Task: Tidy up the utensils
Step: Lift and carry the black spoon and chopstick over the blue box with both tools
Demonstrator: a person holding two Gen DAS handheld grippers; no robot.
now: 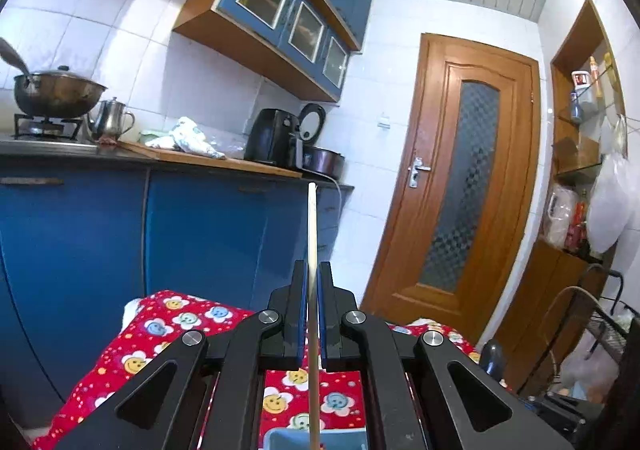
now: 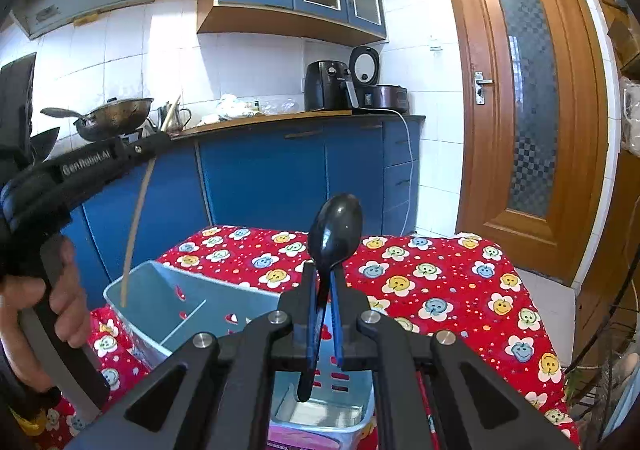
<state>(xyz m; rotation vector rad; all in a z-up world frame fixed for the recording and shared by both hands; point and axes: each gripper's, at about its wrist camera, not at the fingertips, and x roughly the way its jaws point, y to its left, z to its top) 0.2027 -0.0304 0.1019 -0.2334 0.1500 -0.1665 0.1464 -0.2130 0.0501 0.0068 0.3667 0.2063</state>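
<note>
Both tongs are clamped: the right tongs grip a black spoon by its handle, bowl upward, handle end hanging inside the blue bin. Left tongs pinch a pale chopstick, whose lower tip dips into the same bin on the floral-clothed surface.
</note>
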